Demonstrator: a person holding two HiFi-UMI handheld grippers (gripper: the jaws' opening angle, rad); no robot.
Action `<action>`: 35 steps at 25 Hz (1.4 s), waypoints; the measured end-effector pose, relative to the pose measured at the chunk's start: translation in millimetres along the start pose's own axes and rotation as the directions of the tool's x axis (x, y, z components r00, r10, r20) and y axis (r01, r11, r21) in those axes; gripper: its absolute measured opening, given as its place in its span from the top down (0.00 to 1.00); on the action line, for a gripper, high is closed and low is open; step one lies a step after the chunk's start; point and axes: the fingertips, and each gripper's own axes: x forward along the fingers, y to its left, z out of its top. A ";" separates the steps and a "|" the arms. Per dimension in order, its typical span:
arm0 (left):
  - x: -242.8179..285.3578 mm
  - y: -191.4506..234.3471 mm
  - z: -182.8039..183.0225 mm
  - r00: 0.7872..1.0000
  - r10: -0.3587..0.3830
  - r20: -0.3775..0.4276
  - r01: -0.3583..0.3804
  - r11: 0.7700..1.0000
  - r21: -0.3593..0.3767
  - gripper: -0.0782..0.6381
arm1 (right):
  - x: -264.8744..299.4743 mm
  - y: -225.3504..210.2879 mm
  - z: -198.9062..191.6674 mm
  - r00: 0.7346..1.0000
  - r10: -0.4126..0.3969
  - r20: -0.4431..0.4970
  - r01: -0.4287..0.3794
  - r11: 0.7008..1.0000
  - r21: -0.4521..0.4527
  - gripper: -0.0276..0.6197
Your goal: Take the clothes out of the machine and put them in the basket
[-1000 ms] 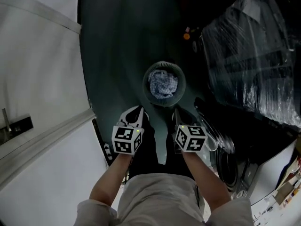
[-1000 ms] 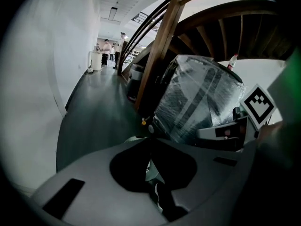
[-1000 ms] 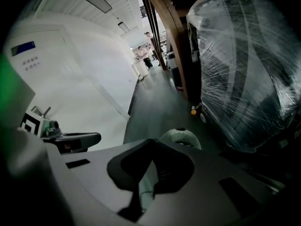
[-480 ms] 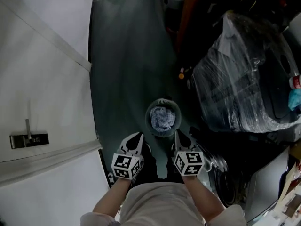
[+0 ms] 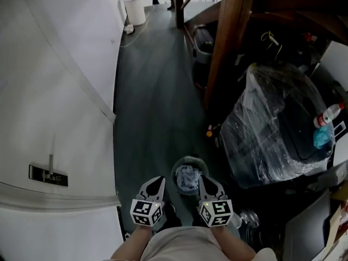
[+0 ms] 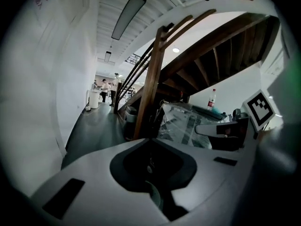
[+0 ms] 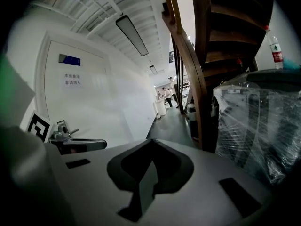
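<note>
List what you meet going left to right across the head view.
Door handle, left gripper, basket, plastic-wrapped bundle, bottle.

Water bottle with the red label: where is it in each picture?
Head view: water bottle at the right edge, beside the plastic-wrapped pile.
Left gripper view: water bottle right of the middle, behind that pile.
Right gripper view: water bottle at the upper right, above the pile.
Shared landmark: the wooden post, left of the bottle in every view.
</note>
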 end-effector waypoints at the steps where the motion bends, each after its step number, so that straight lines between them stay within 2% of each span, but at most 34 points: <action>1: -2.3 1.2 8.2 1.000 0.002 0.015 -0.001 1.000 -0.012 0.86 | -0.9 2.9 8.2 1.000 0.006 0.018 -0.006 1.000 0.003 0.95; 9: -17.5 1.7 74.6 0.989 0.006 0.148 -0.015 0.998 0.061 0.86 | -10.2 12.6 67.6 0.986 0.045 0.162 -0.044 0.999 -0.009 0.95; 13: -19.0 0.4 96.9 0.982 0.001 0.187 -0.014 0.998 0.069 0.86 | -13.2 16.3 88.3 0.978 0.058 0.202 -0.055 0.998 -0.022 0.95; 19: -28.7 -1.8 132.8 0.969 -0.023 0.247 -0.010 0.991 0.132 0.86 | -13.7 28.1 119.8 0.963 0.087 0.253 -0.079 0.996 -0.044 0.95; 28: -35.9 5.7 148.2 0.962 -0.026 0.273 -0.012 0.990 0.138 0.86 | -8.3 33.9 131.1 0.958 0.100 0.267 -0.096 0.995 -0.029 0.95; 35: -33.8 3.9 153.8 0.958 -0.038 0.284 -0.006 0.989 0.151 0.86 | -6.0 40.9 140.9 0.954 0.112 0.279 -0.101 0.993 -0.054 0.95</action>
